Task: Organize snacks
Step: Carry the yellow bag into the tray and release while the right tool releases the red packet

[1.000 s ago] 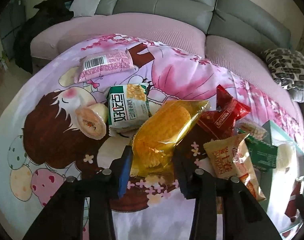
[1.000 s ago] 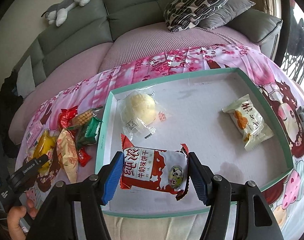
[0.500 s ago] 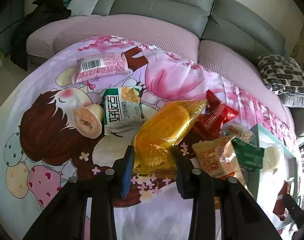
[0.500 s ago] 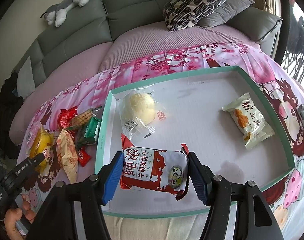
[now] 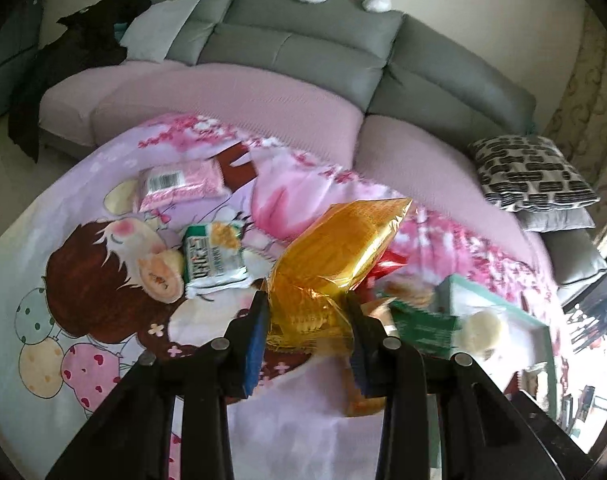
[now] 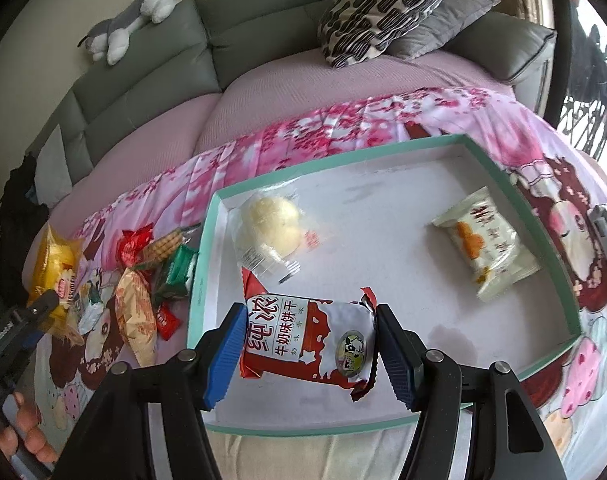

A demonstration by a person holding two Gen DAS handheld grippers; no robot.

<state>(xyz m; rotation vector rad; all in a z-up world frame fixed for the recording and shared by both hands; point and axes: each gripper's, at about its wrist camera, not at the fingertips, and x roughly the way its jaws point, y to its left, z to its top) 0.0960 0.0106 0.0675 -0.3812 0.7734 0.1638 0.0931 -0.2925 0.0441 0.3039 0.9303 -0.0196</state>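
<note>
Left tool (image 5: 306, 322) clenched on a yellow foil snack bag (image 5: 335, 252), pads pinching its crumpled lower end, bag tilted up and right and clear of the cartoon-print cloth (image 5: 83, 280) covering the surface. Same bag shows at far left of the right wrist view (image 6: 53, 260), with a hand (image 6: 27, 436) on the tool handle below it. On the cloth, left of the bag: green-and-white packet (image 5: 213, 254), round pastry (image 5: 161, 278) touching it, pink barcode packet (image 5: 181, 184) further back. Right of the bag, blurred: red wrapper (image 5: 387, 266), green packet (image 5: 421, 326), probably a biscuit pack between them. Right tool (image 6: 308, 348) sits over the near edge of the teal-rimmed tray (image 6: 201, 280), blue pads either side of a red-and-white milk biscuit packet (image 6: 307, 338) lying flat in the tray; left pad looks just off the wrapper, right pad at its edge, so cannot tell grip. Tray also holds wrapped pale bun (image 6: 269, 224) and cream packet (image 6: 485, 242), well apart. Grey sofa (image 6: 143, 80) behind.
</note>
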